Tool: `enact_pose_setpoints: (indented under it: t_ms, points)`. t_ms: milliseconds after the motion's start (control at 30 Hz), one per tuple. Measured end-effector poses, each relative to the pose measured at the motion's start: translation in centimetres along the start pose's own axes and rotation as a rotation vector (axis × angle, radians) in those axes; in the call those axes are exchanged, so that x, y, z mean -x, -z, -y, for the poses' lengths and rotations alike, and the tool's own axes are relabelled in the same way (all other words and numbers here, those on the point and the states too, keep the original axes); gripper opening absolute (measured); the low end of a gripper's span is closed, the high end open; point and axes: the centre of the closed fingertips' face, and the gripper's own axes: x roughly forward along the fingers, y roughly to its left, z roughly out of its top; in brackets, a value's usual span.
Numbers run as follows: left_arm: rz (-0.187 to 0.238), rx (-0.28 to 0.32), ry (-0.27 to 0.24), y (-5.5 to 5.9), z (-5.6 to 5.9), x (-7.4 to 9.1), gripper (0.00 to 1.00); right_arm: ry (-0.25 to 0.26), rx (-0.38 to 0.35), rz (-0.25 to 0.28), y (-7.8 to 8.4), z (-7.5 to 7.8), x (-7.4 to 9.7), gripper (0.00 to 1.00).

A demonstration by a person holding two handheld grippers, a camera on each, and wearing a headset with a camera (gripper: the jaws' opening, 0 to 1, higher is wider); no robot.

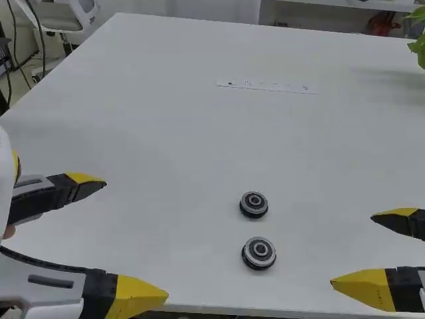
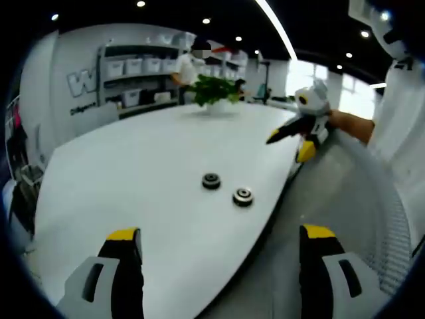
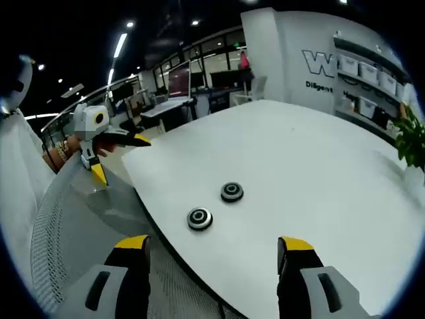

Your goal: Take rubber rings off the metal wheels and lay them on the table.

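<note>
Rings (image 1: 258, 266) are sitting dark around the two wheels, not yet taken off. The near wheel (image 1: 259, 253) is lying flat close to the front edge of the table (image 1: 199, 119), and the far wheel (image 1: 254, 205) is lying near it at 12 o'clock, not touching it. The left gripper (image 1: 133, 239) is hovering at 9 o'clock of the wheels and the right gripper (image 1: 352, 250) at 3 o'clock, both well apart from them, both with jaws spread wide and carrying nothing. I am judging that they are standing on opposite sides so that one can pin a wheel while the other peels its ring. The head view is showing the wheels from above, with their round faces. The left gripper view is adding a plant (image 2: 212, 90) and shelves (image 2: 133, 73) at 12 o'clock beyond the table. The right gripper view is showing the left gripper near the table edge, at 10 o'clock of the wheels.
</note>
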Motion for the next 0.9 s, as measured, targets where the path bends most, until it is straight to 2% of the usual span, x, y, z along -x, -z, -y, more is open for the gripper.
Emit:
enact_pose_setpoints:
  t_ms: [167, 300, 433, 667, 800, 900]
  points:
    - [0.009, -0.006, -0.001, -0.2, 0.0, 0.1, 1.0, -0.021, 0.021, -0.027, 0.4, -0.6, -0.3, 0.76]
    - [0.004, 0.018, -0.014, 0.0, -0.2, 0.1, 1.0, -0.052, 0.012, -0.031, 0.6, -1.2, -0.4, 0.75]
    - [-0.004, 0.012, -0.014, 0.1, -0.1, -0.1, 1.0, -0.068, 0.042, -0.063, 1.1, -1.7, -0.7, 0.75]
    - [-0.011, 0.024, -0.031, 0.3, -0.3, -0.1, 0.99, -0.086, 0.027, -0.049, 1.0, -1.9, -0.6, 0.75]
    - [-0.002, 0.033, -0.039, 0.1, -0.3, 0.0, 0.97, -0.103, 0.036, -0.063, 1.2, -2.3, -0.7, 0.74]
    - [-0.006, 0.051, -0.068, 0.1, -0.8, 0.2, 0.98, -0.118, 0.037, -0.069, 1.3, -2.5, -0.7, 0.74]
